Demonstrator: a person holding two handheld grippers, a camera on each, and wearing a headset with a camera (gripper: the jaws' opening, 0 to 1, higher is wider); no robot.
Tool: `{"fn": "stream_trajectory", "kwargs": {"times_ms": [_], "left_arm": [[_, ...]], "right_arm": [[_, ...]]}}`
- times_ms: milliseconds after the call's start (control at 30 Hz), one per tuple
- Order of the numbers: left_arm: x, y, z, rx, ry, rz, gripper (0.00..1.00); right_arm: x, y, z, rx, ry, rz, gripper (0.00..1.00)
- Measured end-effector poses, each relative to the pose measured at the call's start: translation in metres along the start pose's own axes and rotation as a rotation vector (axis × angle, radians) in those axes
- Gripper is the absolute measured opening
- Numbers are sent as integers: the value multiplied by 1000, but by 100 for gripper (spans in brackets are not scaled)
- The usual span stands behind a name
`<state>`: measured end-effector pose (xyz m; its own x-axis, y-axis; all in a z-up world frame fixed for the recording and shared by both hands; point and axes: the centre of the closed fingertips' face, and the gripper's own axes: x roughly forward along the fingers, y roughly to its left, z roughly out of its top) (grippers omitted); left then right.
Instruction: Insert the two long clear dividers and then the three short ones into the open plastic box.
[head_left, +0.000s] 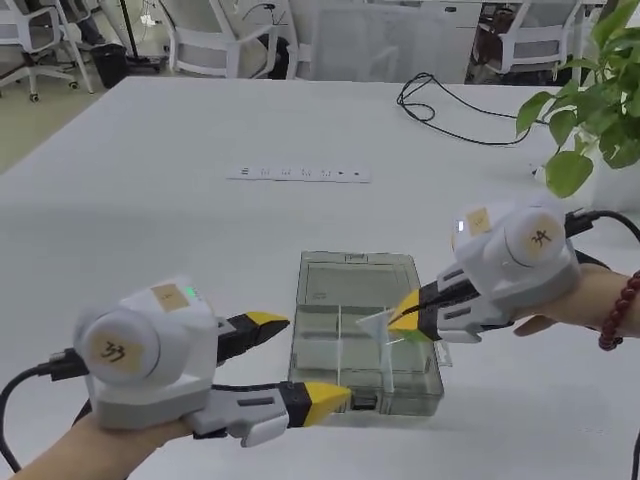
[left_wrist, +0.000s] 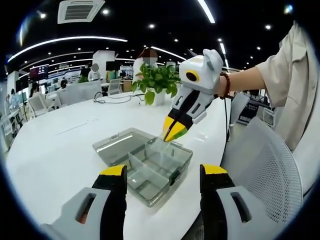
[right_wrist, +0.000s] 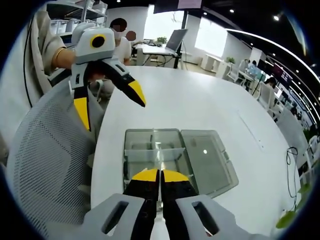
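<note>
Nearest me, my left gripper (head_left: 305, 358) hangs with its jaws spread wide and nothing between them, just short of the box's front left corner. The open plastic box (head_left: 325, 375) sits on the white table (head_left: 150, 200), some dividers already standing in it. My right gripper (head_left: 405, 316) is clenched on a clear divider (head_left: 380, 330) over the box's right side. Farther off lie a power strip (head_left: 298, 173), a cable (head_left: 440, 105) and a plant (head_left: 590, 90).

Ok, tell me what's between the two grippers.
The open box, in the head view: the open left gripper is at its near-left corner, and the right gripper is shut on a clear divider over its right side.
</note>
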<state>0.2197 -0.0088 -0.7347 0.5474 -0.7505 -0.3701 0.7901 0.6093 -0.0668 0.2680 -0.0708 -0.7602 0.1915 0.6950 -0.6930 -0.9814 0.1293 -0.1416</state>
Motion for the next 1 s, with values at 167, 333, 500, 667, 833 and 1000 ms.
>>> {"fn": "stream_trajectory", "kwargs": {"times_ms": [167,333,500,667,833,1000], "left_arm": [[0,0,0,1,2,0,58],[0,0,-1,1,3,-4,58],[1,-1,0,0,3,-6,58],[1,1,-1,0,5,0,59],[0,2,-1,1,6,4,60],[0,2,-1,0,2,10,62]], "right_arm": [[-2,-1,-1,5,2,1,2],[-2,-1,-2,10,8,1,2],[-1,-2,-1,12,15,6,2],[1,-3,0,21,36,16,2],[5,-1,3,-19,62,35,2],[9,2,6,-58,83,50,2]]}}
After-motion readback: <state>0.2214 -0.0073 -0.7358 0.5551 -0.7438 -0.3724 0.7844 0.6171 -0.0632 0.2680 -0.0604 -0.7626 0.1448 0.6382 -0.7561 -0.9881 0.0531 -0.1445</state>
